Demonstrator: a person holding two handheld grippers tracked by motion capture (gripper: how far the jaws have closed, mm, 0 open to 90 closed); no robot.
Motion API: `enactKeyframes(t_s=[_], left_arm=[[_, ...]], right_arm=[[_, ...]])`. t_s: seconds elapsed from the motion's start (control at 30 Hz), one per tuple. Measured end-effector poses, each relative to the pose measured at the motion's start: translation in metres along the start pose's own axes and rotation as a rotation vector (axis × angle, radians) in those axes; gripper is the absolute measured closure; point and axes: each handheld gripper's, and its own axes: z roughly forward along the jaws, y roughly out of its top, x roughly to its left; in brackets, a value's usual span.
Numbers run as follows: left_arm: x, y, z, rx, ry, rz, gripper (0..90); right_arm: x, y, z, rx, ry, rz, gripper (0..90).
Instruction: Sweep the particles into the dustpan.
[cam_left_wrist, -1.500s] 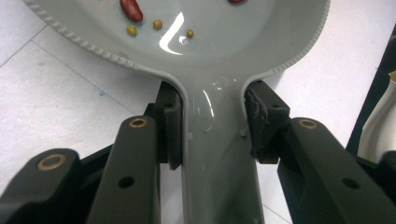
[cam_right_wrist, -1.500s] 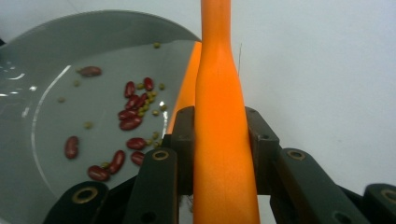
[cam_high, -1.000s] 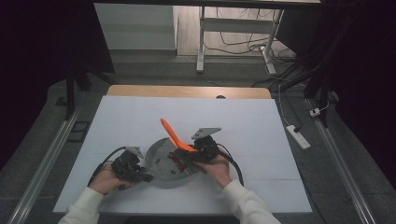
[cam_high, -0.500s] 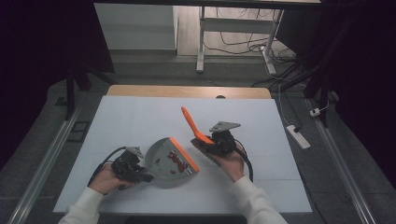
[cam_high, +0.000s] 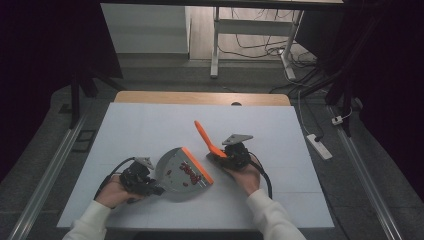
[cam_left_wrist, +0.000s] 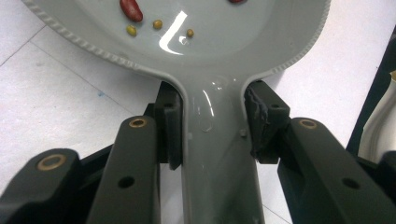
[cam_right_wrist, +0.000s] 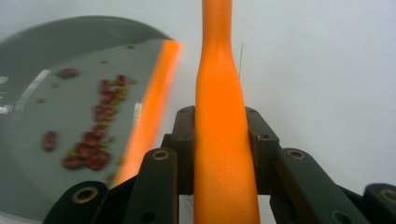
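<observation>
High view overhead, gripper views close on dustpan (cam_high: 182, 172)

We hold a gripper in each hand, both forearms in white sleeves coming up from the near edge. Our left hand (cam_high: 114, 192) sits low at the left, its left gripper (cam_high: 141, 176) pointing right and lying about level, jaws clamped on something narrow. Our right hand (cam_high: 246, 173) is farther forward at the middle right; the right gripper (cam_high: 227, 152) seems tilted up and leftward, jaws closed firmly, grey plate on top.
</observation>
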Motion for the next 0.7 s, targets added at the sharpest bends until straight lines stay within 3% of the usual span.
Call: enactKeyframes(t_s=[0.1, 0.33, 0.53, 0.7], left_arm=[[0.000, 0.000, 0.000, 0.000, 0.001, 0.001, 61.3], [0.000, 0.000, 0.000, 0.000, 0.001, 0.000, 61.3], [0.000, 0.000, 0.000, 0.002, 0.004, 0.000, 61.3], [0.000, 0.000, 0.001, -0.002, -0.001, -0.002, 61.3]], right_arm=[[0.014, 0.003, 0.006, 0.000, 0.013, -0.039, 70.3], [0.037, 0.007, 0.012, -0.020, 0.043, -0.076, 70.3], [0.051, 0.010, 0.014, -0.031, 0.089, -0.099, 70.3], [0.055, 0.011, 0.015, -0.041, 0.137, -0.087, 70.2]])
